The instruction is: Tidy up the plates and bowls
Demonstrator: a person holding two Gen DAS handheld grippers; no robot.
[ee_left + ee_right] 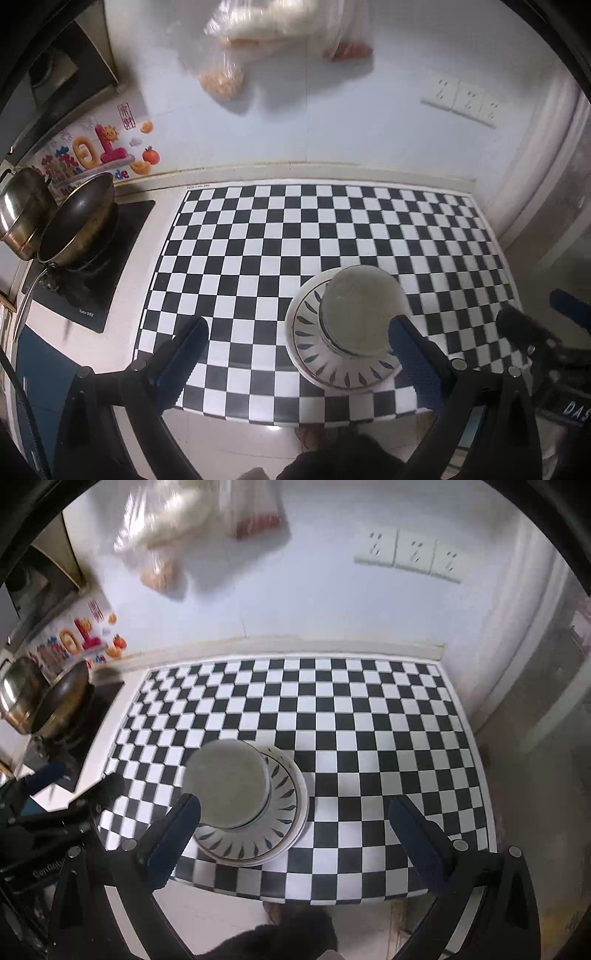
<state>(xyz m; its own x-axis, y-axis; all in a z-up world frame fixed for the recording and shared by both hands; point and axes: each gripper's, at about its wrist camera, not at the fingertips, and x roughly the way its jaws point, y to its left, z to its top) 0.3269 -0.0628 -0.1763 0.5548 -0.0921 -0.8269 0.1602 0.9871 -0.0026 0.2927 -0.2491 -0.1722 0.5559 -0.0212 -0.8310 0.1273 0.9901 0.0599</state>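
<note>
Plates and a bowl sit stacked near the front edge of my checkered worktop (332,229). My left gripper (295,354) hovers low over that edge with its fingers (184,350) spread wide, gripping nothing; the right-hand finger overlaps the stack's rim in view, though I cannot tell if it touches. My right gripper (295,830) hangs alongside, also spread wide and empty, its left finger just beside the bowl. The leaf-patterned plate (284,801) rests on a plain white plate. An upright bowl (229,786) stands on it, off-centre; its pale inside is blurred, so I cannot tell its contents. At far left, a wok (81,225) and a steel pot (22,210) sit on the hob.
</note>
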